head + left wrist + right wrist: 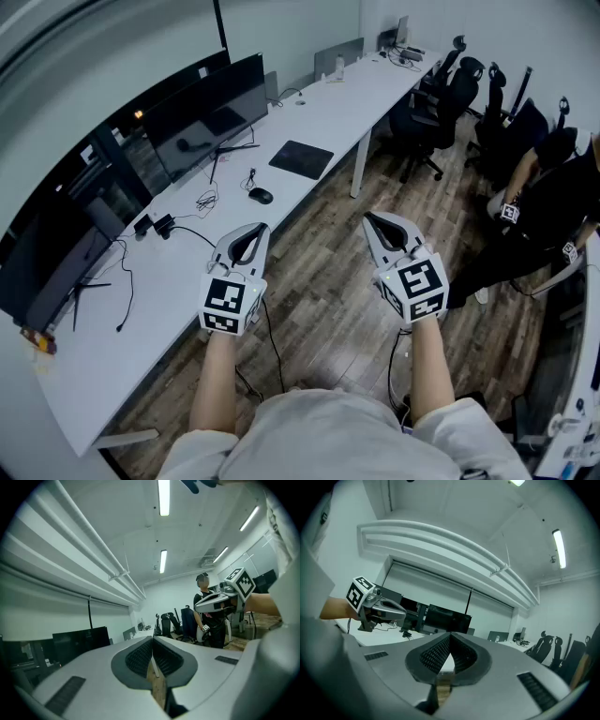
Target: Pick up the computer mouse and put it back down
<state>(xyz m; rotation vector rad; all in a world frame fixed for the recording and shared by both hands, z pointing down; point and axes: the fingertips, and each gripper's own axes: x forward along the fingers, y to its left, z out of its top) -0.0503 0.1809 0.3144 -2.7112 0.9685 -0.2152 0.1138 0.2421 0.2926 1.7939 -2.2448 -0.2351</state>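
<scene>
A small black computer mouse (261,195) lies on the long white desk (319,117), near its front edge, with a cable running back from it. My left gripper (257,228) hovers at the desk's front edge, a short way nearer than the mouse, jaws shut and empty. My right gripper (372,219) hangs over the wooden floor to the right, also shut on nothing. In the left gripper view the shut tips (152,639) point level at the room, with the right gripper (220,600) at the right. In the right gripper view the tips (450,636) meet.
A black mouse pad (301,158) lies beyond the mouse. Black monitors (202,112) line the desk's back edge, with loose cables (206,200) in front. Office chairs (441,98) stand at the far right. A person in black (548,197) stands at the right.
</scene>
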